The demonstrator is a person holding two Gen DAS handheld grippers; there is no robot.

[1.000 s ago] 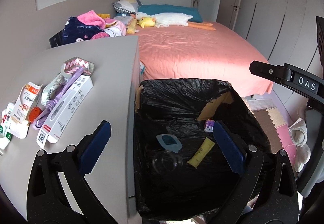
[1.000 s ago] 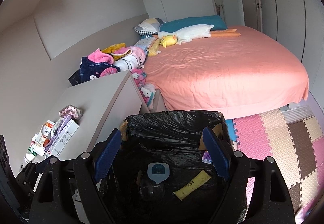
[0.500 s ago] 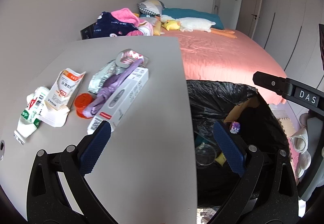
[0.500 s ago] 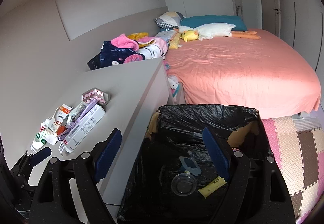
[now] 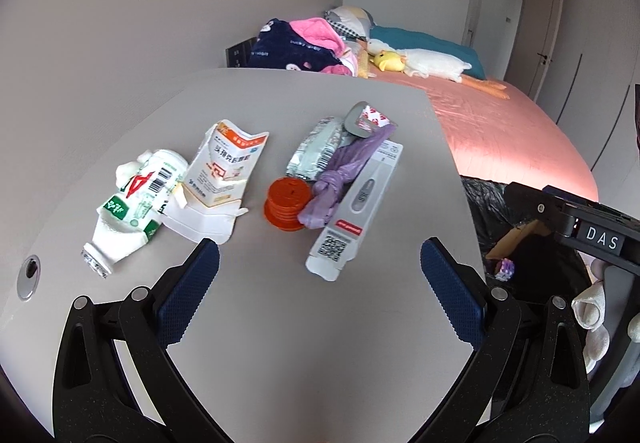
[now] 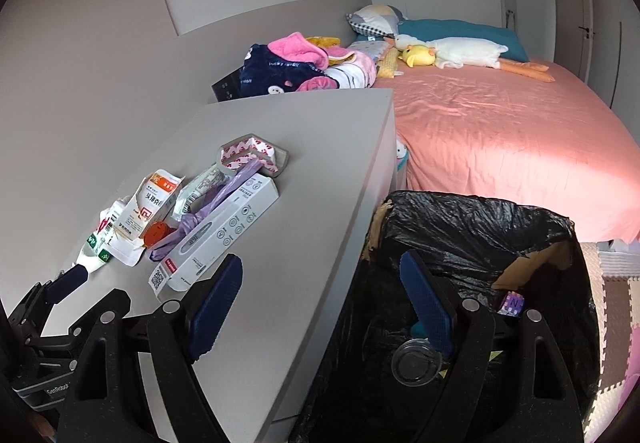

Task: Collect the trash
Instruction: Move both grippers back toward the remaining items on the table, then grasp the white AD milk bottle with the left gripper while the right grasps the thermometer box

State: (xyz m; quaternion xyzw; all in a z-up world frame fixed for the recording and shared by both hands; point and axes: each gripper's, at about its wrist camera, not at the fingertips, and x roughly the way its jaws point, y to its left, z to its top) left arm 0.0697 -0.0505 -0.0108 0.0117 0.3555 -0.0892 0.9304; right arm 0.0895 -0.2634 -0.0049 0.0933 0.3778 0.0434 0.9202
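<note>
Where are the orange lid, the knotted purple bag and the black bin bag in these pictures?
orange lid (image 5: 287, 199), left wrist view, middle of its top face.
knotted purple bag (image 5: 332, 185), left wrist view, on the knot.
black bin bag (image 6: 472, 231), right wrist view, on its far inner wall.

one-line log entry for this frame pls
phase: reach for trash | left gripper: open, empty, over table | right gripper: open, empty, by bin | nearest: white box

home bedroom, pink-sheeted bed (image 6: 500, 139), pillows (image 6: 456, 33), plush duck (image 6: 418, 55)
</note>
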